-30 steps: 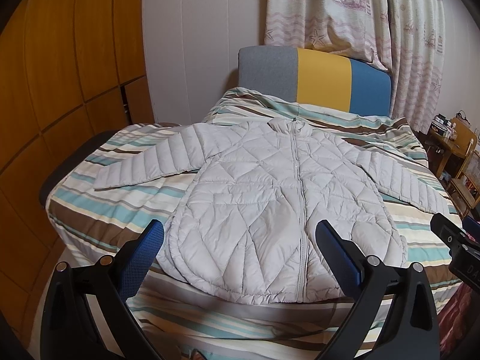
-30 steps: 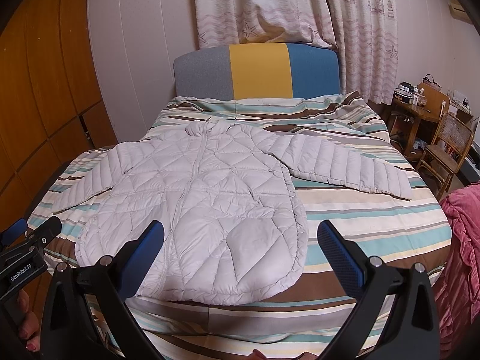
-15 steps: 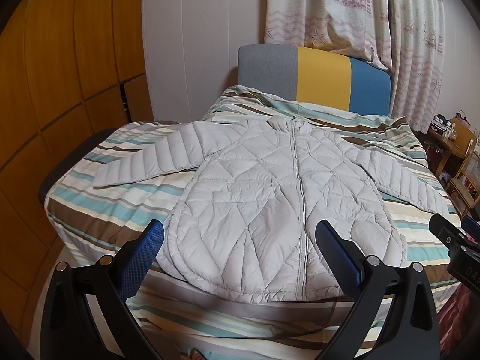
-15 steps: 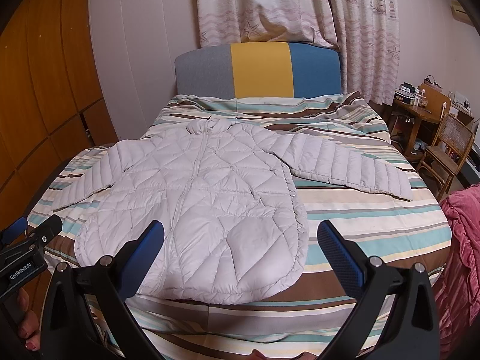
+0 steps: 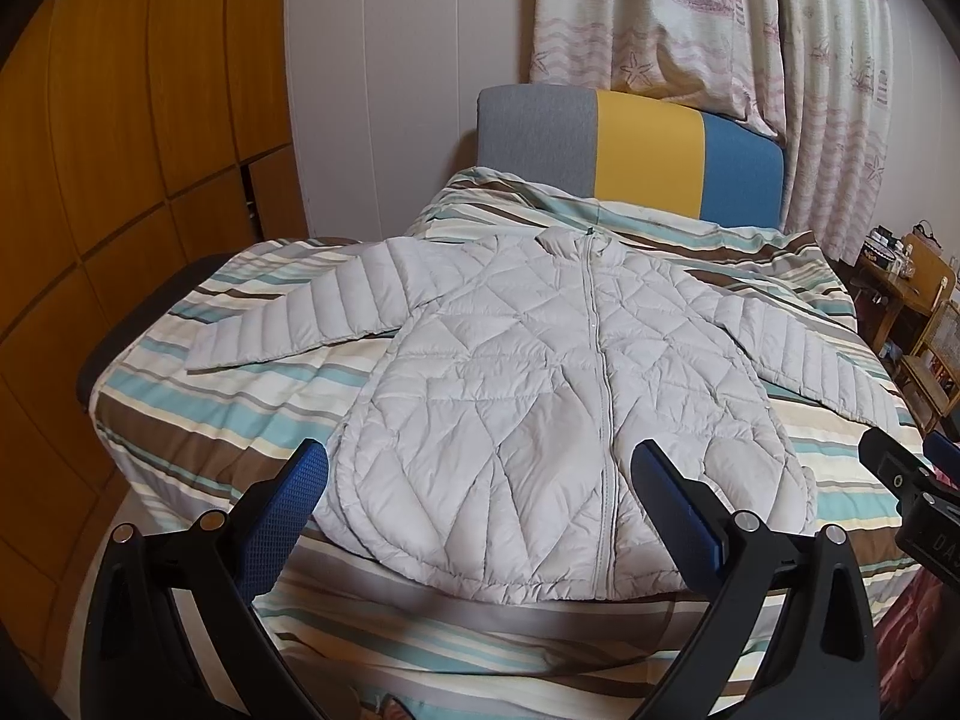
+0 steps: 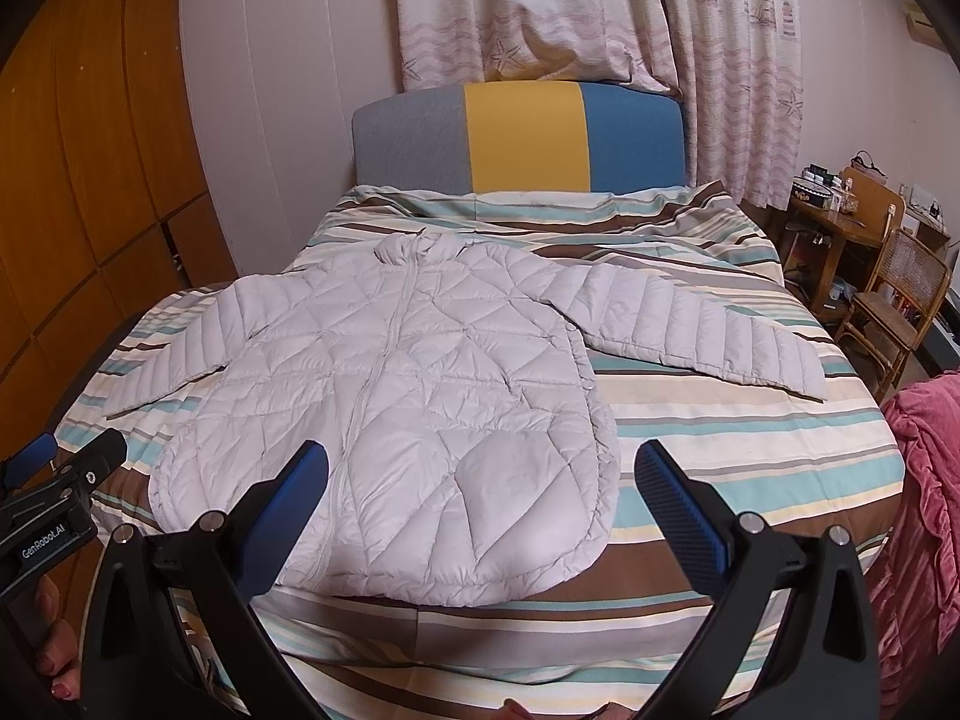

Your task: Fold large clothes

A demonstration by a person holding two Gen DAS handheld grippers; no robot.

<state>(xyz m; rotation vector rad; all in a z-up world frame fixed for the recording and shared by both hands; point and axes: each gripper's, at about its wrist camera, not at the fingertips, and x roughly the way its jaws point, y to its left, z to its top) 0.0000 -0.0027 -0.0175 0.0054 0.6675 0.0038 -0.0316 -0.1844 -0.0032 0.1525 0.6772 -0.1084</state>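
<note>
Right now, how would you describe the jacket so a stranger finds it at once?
Look at the bed with the striped cover. The jacket lies flat in its middle, sleeves spread wide. It is the only pale grey quilted thing there, zipped up.

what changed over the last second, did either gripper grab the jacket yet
Nothing visibly changed. The jacket lies flat and untouched on the striped bed, and the left gripper and right gripper hover open at its foot.

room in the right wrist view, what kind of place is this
Most likely a home bedroom: a bed with a striped cover and a padded headboard, ship-print curtains behind it, and a small wooden desk with a cane chair beside it.
</note>
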